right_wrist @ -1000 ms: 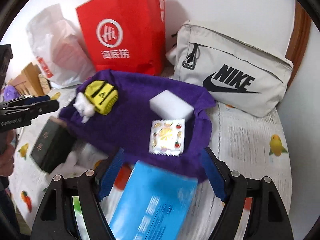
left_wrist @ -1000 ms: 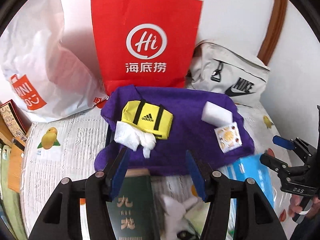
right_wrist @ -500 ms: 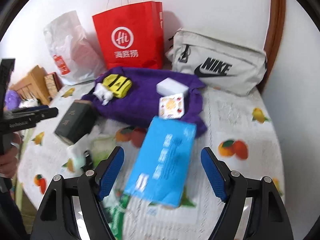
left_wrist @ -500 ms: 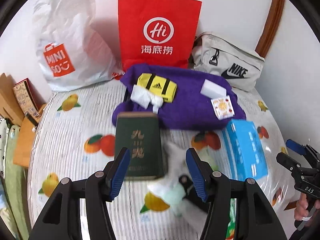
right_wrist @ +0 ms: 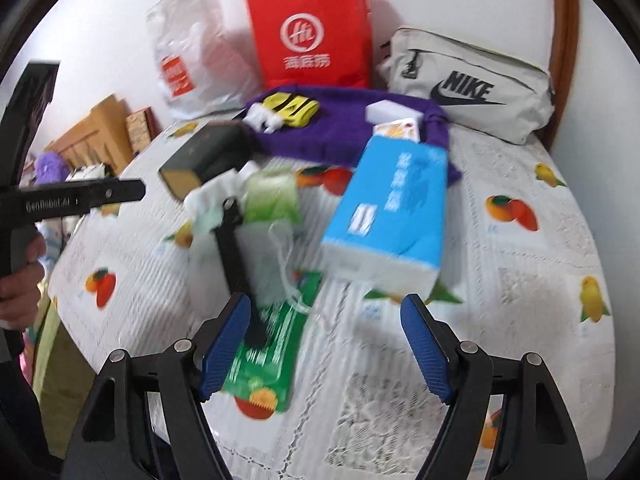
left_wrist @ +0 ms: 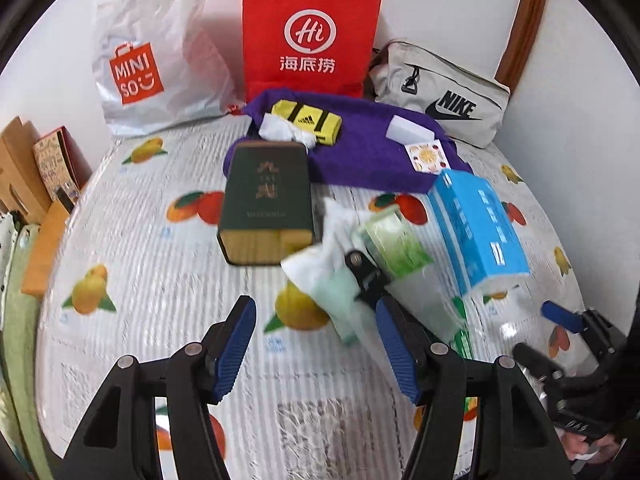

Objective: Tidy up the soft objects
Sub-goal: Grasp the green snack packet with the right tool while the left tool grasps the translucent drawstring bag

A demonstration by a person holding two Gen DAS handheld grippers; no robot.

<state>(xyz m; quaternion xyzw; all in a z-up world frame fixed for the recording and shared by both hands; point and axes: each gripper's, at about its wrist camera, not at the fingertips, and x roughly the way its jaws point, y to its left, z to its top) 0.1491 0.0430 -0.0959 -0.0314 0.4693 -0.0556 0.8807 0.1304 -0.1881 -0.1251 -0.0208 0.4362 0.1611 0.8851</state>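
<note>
Left claw (left_wrist: 314, 344) gaping, crumpled tissue (left_wrist: 320, 268)

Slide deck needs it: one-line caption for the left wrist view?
Open left gripper above fruit-print cloth, facing green box, blue tissue pack and purple towel.

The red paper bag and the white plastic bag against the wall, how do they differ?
The red paper bag stands stiff and flat-faced with crisp edges; the white plastic bag is crumpled and slumps. The red paper bag carries a white circular logo with Chinese characters under it; the white plastic bag has an orange Miniso patch. The red paper bag has thin cord handles on top; no handles show on the white plastic bag. Both stand side by side against the wall.
</note>
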